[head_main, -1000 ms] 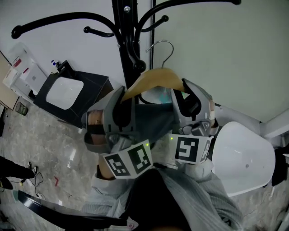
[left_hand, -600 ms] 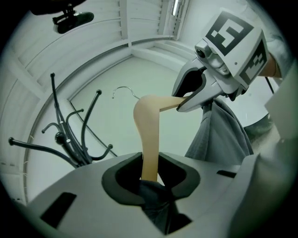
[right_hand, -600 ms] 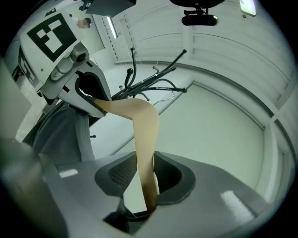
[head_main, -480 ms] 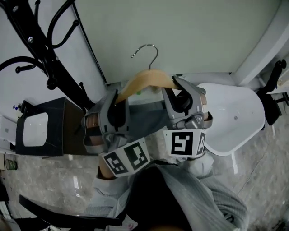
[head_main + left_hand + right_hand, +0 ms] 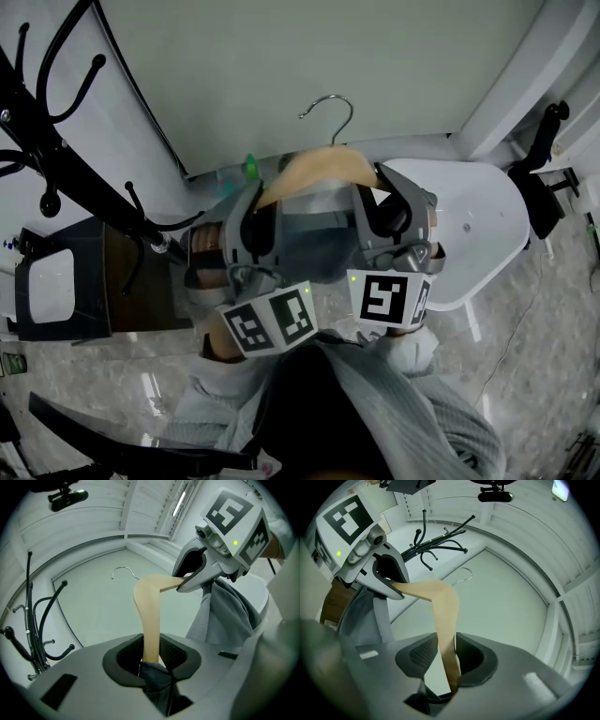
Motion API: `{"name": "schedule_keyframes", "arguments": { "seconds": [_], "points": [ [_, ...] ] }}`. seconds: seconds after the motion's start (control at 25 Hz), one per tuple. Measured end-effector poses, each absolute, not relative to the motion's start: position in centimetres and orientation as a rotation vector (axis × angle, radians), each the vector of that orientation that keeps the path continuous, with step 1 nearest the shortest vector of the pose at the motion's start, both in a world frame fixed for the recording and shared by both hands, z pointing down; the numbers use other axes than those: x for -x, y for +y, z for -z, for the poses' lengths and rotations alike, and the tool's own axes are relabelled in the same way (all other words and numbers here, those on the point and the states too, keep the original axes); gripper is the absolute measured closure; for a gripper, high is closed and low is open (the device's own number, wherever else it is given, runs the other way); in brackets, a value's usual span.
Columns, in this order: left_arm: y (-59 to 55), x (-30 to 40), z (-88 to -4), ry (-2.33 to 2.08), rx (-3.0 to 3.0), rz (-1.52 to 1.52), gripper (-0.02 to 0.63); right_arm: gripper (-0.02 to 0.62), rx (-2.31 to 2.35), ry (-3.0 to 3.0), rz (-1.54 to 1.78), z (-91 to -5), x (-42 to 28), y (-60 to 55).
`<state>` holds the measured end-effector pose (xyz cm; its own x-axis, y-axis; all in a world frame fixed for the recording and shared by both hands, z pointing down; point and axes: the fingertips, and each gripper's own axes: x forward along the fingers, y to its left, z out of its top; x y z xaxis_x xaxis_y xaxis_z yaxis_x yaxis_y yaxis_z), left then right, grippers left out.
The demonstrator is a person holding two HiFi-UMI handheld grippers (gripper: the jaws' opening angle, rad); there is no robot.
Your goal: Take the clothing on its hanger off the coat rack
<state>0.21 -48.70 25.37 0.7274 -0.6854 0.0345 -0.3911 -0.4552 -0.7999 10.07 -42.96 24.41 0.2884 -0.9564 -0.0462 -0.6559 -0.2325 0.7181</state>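
Closest in, the left claw [image 5: 150, 657] is clamped on one arm of the wooden hanger [image 5: 147, 606]. Its ribbed pads press the wood, and a fold of the grey garment [image 5: 227, 616] is bunched just below them. The right claw [image 5: 449, 665] is clamped the same way on the hanger's other arm.

From the head view, the two claws sit at opposite shoulders of the hanger, and the garment sags between and beneath them. Beyond that, the wire hook [image 5: 335, 105] points up in open air before the pale wall [image 5: 281, 66] and catches on nothing. The coat rack [image 5: 56, 122] stands well apart on the left, so the clothing looks already lifted clear of it.

The hanger should handle as light and stiff, though its smooth finish may let it twist in the pads. The garment is soft and limp and would likely slide down the sloped arms if the hanger tips. Gripping the wood at both shoulders, as here, seems the soundest hold; the cloth alone would give no control.
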Motion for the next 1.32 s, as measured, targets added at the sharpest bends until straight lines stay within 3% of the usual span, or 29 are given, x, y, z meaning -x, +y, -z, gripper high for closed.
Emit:
{"name": "schedule_keyframes", "arguments": {
  "seconds": [1.32],
  "points": [
    [-49.5, -2.2, -25.8, 0.834, 2.087, 0.470, 0.511, 0.483, -1.971, -1.469, 0.685, -25.0, -11.9, -44.0]
  ]
}}
